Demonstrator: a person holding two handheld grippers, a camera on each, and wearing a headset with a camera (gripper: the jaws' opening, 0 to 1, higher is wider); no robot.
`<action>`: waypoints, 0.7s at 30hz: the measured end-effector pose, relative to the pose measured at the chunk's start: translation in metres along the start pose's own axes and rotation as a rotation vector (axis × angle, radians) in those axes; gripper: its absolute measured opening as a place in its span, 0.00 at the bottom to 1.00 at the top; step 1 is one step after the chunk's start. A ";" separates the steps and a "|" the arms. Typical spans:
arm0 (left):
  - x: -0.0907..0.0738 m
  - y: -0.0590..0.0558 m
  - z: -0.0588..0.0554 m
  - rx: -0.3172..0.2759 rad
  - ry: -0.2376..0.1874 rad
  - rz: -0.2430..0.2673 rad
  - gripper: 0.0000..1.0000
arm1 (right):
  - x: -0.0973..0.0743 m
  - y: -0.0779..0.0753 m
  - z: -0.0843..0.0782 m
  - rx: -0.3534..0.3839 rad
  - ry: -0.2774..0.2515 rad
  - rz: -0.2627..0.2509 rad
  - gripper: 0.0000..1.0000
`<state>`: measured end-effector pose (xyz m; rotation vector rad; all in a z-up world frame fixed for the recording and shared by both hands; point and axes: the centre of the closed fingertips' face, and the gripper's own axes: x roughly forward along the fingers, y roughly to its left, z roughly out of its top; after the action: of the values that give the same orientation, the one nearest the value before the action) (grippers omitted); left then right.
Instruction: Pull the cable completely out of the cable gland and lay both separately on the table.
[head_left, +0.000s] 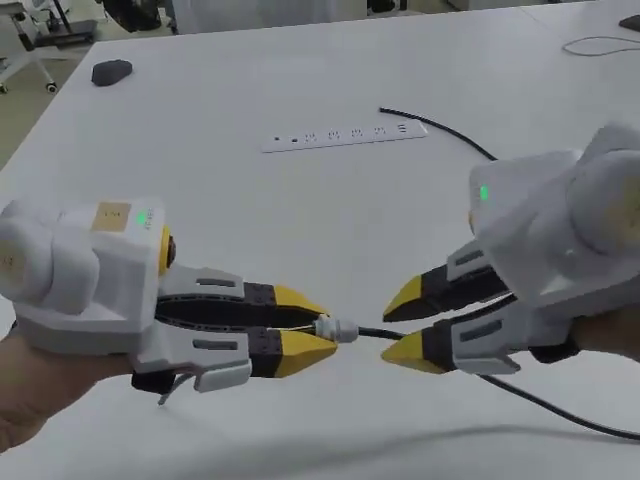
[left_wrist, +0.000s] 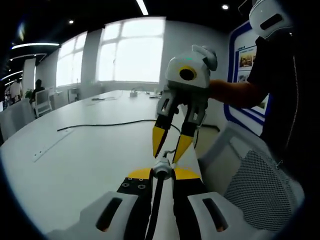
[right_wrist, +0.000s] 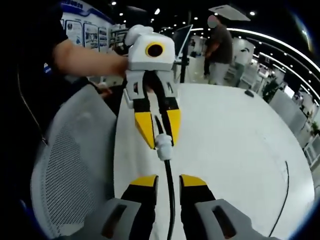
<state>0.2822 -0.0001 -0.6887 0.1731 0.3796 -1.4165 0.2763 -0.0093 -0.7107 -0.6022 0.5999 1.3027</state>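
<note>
A small white-grey cable gland (head_left: 340, 328) pokes out past the yellow tips of my left gripper (head_left: 318, 328), which is shut on it just above the table. A thin black cable (head_left: 372, 333) leaves the gland to the right. It passes between the jaws of my right gripper (head_left: 402, 322), which stand open around it without pinching. Past that gripper the cable trails off right over the table (head_left: 560, 415). In the left gripper view the gland (left_wrist: 162, 170) sits at the tips, with the right gripper (left_wrist: 168, 151) facing it. The right gripper view has the cable (right_wrist: 169, 192) between its spread jaws, leading up to the gland (right_wrist: 163, 146).
A white power strip (head_left: 345, 135) lies mid-table with a black lead (head_left: 440, 128) running off right. A dark mouse-like object (head_left: 111, 72) rests far left. A mesh chair (left_wrist: 260, 192) stands by the table edge. A person (right_wrist: 220, 45) stands in the background.
</note>
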 end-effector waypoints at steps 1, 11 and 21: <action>0.000 0.000 0.000 0.002 -0.001 -0.001 0.14 | 0.002 0.000 0.000 -0.011 0.006 -0.002 0.12; 0.006 -0.002 -0.002 0.022 0.012 -0.010 0.14 | 0.001 0.000 0.003 -0.051 -0.005 0.010 0.00; 0.008 -0.001 0.001 0.041 0.010 -0.007 0.14 | -0.006 -0.007 -0.004 -0.074 0.007 -0.045 0.00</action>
<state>0.2820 -0.0080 -0.6902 0.2127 0.3602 -1.4312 0.2821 -0.0169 -0.7088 -0.6775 0.5423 1.2852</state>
